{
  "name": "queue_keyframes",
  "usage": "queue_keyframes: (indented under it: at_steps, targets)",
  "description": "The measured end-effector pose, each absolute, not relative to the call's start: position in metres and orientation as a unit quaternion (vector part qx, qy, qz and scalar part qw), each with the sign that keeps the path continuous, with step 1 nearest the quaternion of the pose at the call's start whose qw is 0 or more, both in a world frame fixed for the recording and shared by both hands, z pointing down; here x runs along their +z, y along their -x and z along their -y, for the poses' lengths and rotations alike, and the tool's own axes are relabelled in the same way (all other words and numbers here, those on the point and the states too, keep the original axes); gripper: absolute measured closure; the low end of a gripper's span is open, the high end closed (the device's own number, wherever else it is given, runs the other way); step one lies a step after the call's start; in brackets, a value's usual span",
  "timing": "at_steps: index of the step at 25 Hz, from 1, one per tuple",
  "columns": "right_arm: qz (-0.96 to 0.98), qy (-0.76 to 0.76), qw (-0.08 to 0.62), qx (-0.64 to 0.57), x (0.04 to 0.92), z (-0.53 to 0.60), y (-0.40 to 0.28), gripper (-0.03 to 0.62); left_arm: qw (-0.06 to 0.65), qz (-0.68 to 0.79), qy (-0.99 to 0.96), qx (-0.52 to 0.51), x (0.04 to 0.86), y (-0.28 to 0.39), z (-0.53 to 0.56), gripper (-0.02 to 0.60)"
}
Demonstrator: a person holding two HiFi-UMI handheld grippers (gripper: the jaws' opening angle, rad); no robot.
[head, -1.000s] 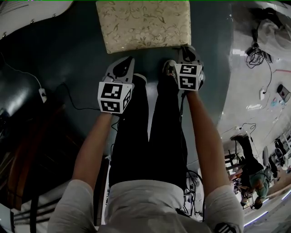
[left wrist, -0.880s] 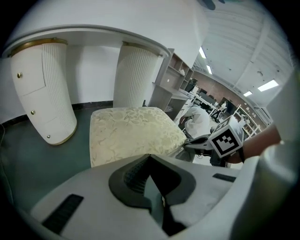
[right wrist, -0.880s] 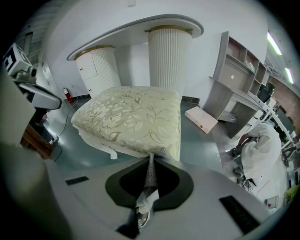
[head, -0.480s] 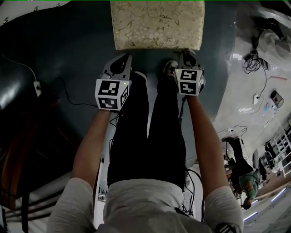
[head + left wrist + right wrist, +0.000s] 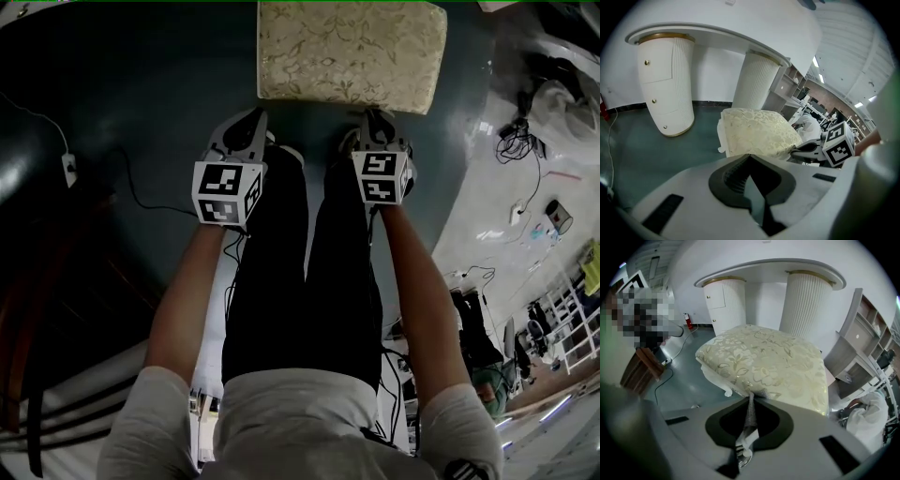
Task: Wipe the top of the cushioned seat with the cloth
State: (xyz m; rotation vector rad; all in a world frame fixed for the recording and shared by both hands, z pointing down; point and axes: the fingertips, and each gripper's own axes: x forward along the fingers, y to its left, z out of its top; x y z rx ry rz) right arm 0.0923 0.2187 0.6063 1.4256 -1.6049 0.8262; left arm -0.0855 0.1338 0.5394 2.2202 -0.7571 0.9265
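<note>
The cushioned seat, cream with a leaf pattern, stands on the dark floor at the top of the head view. Both grippers hover just short of its near edge, above the person's feet. My left gripper has its jaws shut with nothing between them, and the seat lies ahead and slightly right of it. My right gripper is shut on a thin grey cloth, which hangs pinched between the jaws. The seat fills the view just beyond its tips. The right gripper also shows beside the seat in the left gripper view.
A white desk on ribbed pedestals stands behind the seat. A cable and wall socket lie on the floor at left, near dark wooden furniture. Another person, cables and shelving are at the right.
The head view has swung, so the seat now sits further right in the frame. Both grippers stay side by side just in front of it, jaws unchanged.
</note>
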Motion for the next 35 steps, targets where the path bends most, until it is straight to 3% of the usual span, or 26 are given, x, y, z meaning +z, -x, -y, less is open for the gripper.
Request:
queue_keyframes:
  at_steps: [21,35]
  targets:
    - [0.702,-0.509,0.400,0.296,0.592,-0.164,0.027,0.574,0.330,0.343,-0.817,0.325,0.544,0.175,-0.110,0.568]
    - [0.727,-0.454,0.438,0.271,0.597,-0.136,0.098,0.574,0.350,0.394,-0.796,0.299,0.538,0.249,-0.088,0.568]
